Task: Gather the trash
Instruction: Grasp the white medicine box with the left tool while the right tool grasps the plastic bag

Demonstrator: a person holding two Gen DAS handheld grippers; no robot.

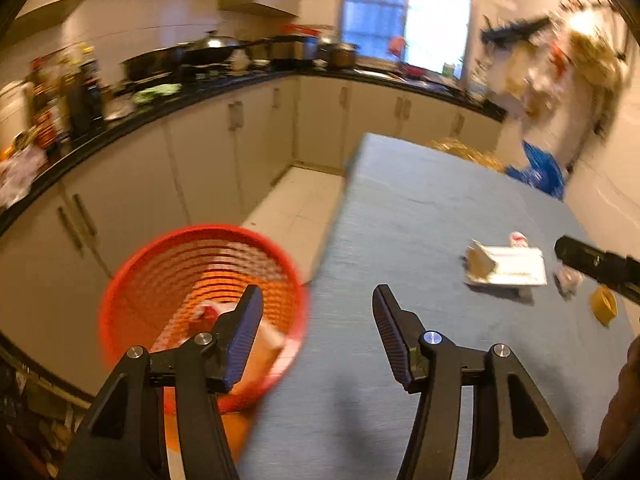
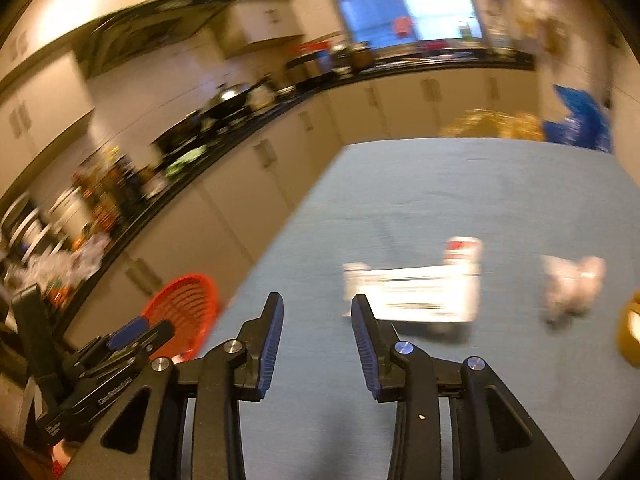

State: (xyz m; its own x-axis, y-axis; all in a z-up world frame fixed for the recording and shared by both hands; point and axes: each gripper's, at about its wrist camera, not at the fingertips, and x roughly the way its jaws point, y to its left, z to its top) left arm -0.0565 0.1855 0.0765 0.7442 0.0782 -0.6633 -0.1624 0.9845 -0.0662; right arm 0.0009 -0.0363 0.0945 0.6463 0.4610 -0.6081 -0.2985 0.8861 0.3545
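A red mesh trash basket (image 1: 160,272) stands on the floor left of the blue table (image 1: 420,208), with some trash inside; it also shows in the right wrist view (image 2: 184,312). On the table lie a flattened white carton (image 1: 508,266) (image 2: 420,292), a crumpled white paper (image 1: 568,278) (image 2: 572,284), a small red-and-white wrapper (image 1: 518,239) (image 2: 462,250) and a yellow tape roll (image 1: 604,304) (image 2: 630,332). My left gripper (image 1: 318,300) is open and empty, over the table's left edge beside the basket. My right gripper (image 2: 318,306) is open and empty, just short of the carton.
Kitchen cabinets with a cluttered black counter (image 1: 240,80) run along the left and far walls. A blue bag (image 1: 540,170) and a yellow heap (image 1: 464,150) sit past the table's far end. Tiled floor (image 1: 300,208) lies between table and cabinets.
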